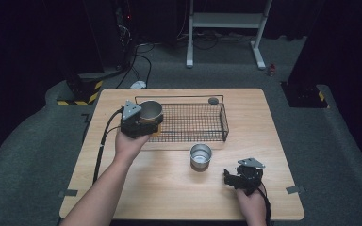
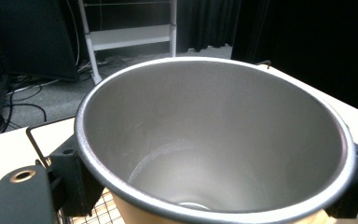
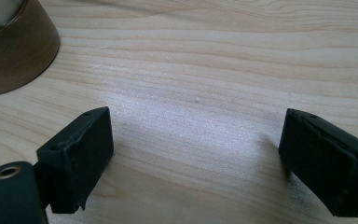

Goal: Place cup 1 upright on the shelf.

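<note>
1. Two round steel cups are in play: we hold one in the left tool, whose jaws pinch its sides just below the rim, at the near left corner of the black wire basket.
2. The other steel cup stands upright on the light wooden table, just in front of the basket and apart from it.
3. Our right tool rests low over the table near that second cup, jaws spread wide with nothing between them.
4. We judge the work about half done: the first cup is at the basket but not yet released, and the second has not been picked up.
5. A small dark round disc lies by the basket's far rim.
6. The basket floor looks open, leaving ample room to set the cup down; the near wire wall is the edge to clear.
7. Bare table surrounds the second cup, so our right tool has a free approach.
</note>
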